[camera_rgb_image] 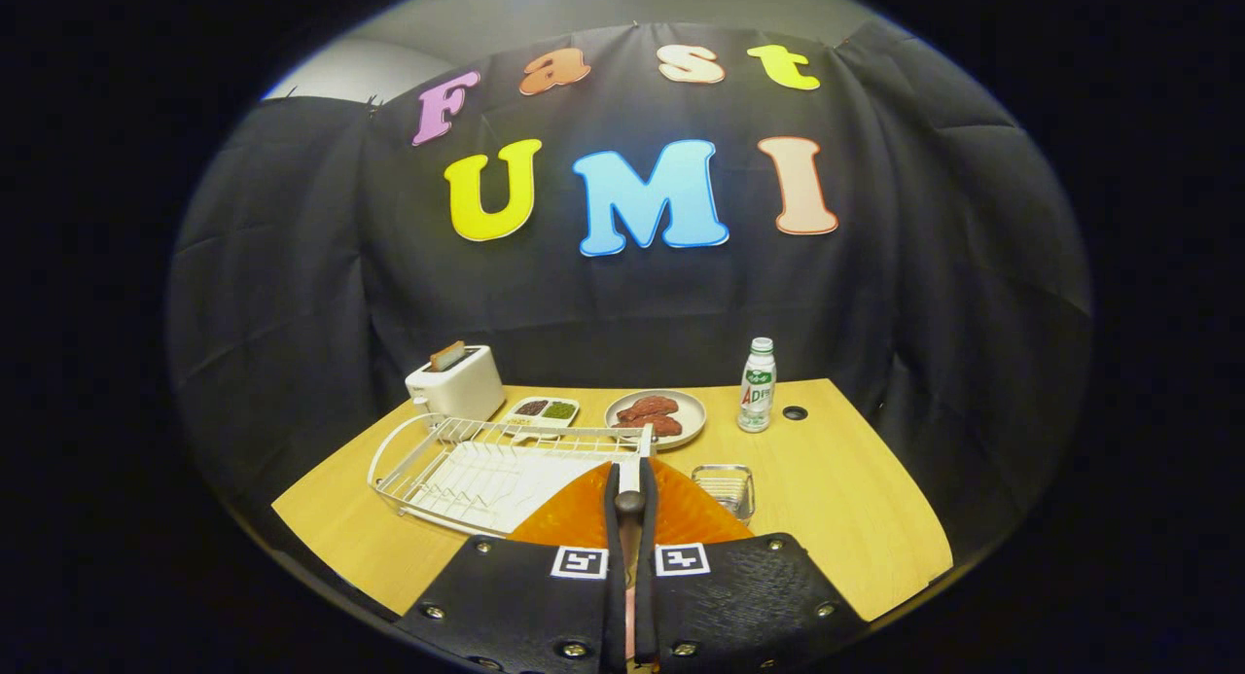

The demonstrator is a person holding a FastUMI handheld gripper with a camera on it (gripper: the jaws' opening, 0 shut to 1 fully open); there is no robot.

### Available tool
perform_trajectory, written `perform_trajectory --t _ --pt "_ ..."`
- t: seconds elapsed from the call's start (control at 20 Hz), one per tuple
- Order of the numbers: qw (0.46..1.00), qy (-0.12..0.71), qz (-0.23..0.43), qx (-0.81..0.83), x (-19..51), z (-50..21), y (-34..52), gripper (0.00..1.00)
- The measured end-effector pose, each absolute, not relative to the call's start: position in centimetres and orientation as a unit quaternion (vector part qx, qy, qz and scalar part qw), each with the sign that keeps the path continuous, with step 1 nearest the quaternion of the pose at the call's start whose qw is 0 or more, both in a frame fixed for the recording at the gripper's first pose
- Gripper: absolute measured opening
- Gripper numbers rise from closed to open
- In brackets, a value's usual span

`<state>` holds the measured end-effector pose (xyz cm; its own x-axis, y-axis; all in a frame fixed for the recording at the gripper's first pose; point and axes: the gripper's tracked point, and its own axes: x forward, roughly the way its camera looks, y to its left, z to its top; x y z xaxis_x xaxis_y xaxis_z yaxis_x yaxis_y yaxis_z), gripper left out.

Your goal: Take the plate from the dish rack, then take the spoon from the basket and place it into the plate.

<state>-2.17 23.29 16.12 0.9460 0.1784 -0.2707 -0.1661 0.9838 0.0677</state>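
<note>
The white wire dish rack [486, 465] sits on the wooden table [856, 499], left of the fingers. The gripper [629, 504] is pinched tight on the orange ridged plate [681, 514], held flat with its near part hidden. The small clear basket [725, 486] sits just right; I cannot see inside it.

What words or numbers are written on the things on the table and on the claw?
Bottle: its label has print, but it is too small and blurred to read.
Toaster: no writing I can make out.
Square markers on the claw, which is shut on the orange plate: black-and-white patterns, not words.
</note>
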Motion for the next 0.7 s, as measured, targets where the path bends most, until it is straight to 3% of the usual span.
perform_trajectory --t 0.7 --pt "0.968 0.191 0.160 0.005 -0.8 11.0 31.5 0.03"
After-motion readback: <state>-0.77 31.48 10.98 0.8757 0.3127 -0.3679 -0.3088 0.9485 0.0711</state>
